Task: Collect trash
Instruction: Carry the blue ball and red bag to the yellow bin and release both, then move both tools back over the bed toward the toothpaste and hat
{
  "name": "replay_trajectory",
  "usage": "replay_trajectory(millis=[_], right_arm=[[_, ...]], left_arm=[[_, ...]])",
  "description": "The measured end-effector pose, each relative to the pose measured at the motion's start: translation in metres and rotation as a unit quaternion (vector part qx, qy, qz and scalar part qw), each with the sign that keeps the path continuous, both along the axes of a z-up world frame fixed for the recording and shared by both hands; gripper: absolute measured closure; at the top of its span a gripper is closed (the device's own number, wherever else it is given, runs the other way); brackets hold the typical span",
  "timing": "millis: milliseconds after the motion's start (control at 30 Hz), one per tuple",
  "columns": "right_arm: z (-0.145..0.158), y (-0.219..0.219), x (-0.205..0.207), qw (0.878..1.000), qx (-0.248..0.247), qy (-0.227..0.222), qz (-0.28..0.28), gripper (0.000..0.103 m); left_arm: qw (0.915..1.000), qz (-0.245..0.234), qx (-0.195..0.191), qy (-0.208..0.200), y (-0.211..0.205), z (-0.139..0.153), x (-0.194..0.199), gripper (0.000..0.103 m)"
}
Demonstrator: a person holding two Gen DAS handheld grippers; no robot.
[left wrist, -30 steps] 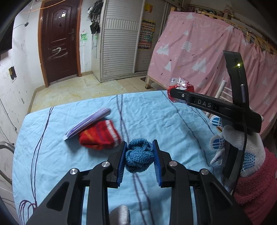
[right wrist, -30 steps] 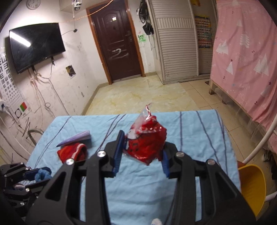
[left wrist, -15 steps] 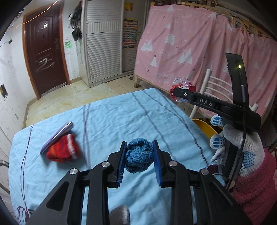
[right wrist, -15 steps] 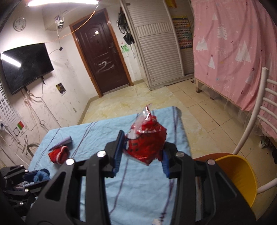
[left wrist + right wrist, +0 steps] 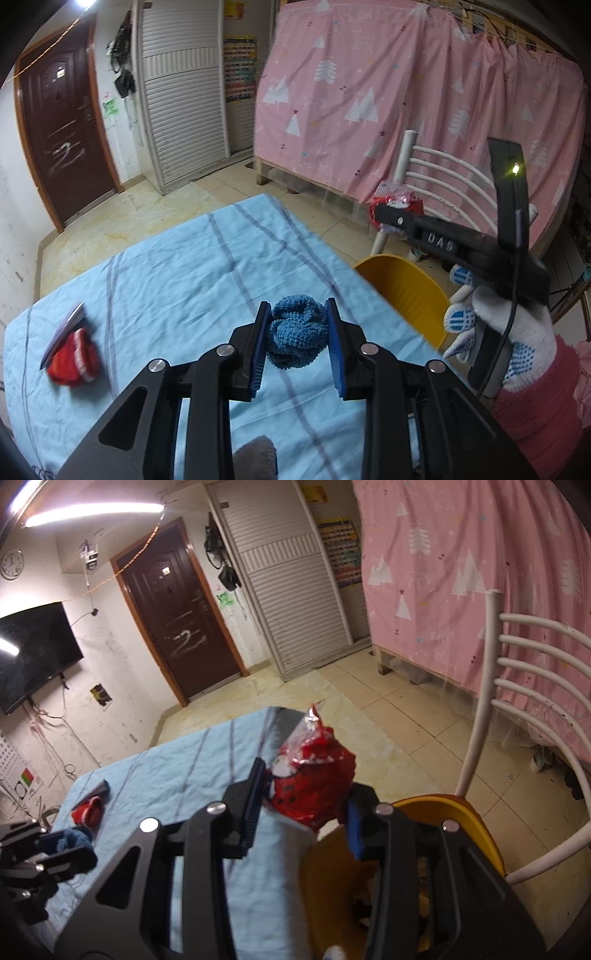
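My left gripper is shut on a blue knitted ball, held over the right part of the blue-clothed table. My right gripper is shut on a crumpled red wrapper, held over the table's right edge, just above the yellow bin. The right gripper and the wrapper also show in the left wrist view, above the yellow bin. The left gripper shows low at the left of the right wrist view.
A red striped knitted item and a flat purple packet lie on the table's left side. A white chair stands beside the bin. A pink curtain hangs behind, and a door is at the far wall.
Both grippers have swung right with their loads. The right gripper with the red wrapper has moved from over the table to above the yellow bin; the left follows toward the table's right edge.
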State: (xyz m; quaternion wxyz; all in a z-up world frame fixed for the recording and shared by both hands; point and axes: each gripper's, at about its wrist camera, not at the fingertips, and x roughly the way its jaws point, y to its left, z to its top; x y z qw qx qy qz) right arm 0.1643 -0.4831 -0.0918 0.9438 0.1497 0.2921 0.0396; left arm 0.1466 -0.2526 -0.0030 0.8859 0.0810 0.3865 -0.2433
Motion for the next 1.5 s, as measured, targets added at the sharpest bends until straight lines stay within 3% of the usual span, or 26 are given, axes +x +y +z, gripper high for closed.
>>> replay_trajectory(millis=[333,567,900,933,1000,1033,1067,1300,1500], right_arm=[[-0.032,-0.04,-0.005,0.999,0.013,0.025,-0.026,0.064],[-0.045,-0.067,-0.015,0.998,0.03,0.022,-0.049,0.052],[-0.04,-0.114,-0.048,0.989,0.074,-0.021,-0.128,0.035],[-0.039,-0.117,-0.05,0.988,0.076,-0.023,-0.133,0.035],[-0.04,-0.121,-0.055,0.986,0.082,-0.024,-0.141,0.034],[-0.04,-0.123,-0.056,0.986,0.082,-0.023,-0.142,0.034],[-0.041,-0.124,-0.057,0.986,0.084,-0.022,-0.142,0.033],[-0.038,-0.114,-0.055,0.988,0.074,-0.022,-0.132,0.029],[-0.039,-0.103,-0.056,0.989,0.071,-0.014,-0.125,0.024]], left_arm=[[0.9988,-0.049,0.001,0.001,-0.069,0.0,0.01,0.083],[0.9975,-0.068,-0.004,0.018,-0.109,-0.009,0.022,0.083],[0.9966,-0.077,-0.013,0.027,-0.153,-0.024,0.032,0.082],[0.9965,-0.077,-0.014,0.029,-0.156,-0.025,0.033,0.08],[0.9966,-0.075,-0.009,0.031,-0.163,-0.028,0.036,0.063],[0.9967,-0.074,-0.007,0.031,-0.167,-0.028,0.036,0.047],[0.9967,-0.074,-0.006,0.032,-0.167,-0.029,0.036,0.038],[0.9974,-0.066,0.005,0.028,-0.159,-0.033,0.034,0.037],[0.9989,-0.041,-0.002,0.02,-0.127,-0.025,0.04,0.037]])
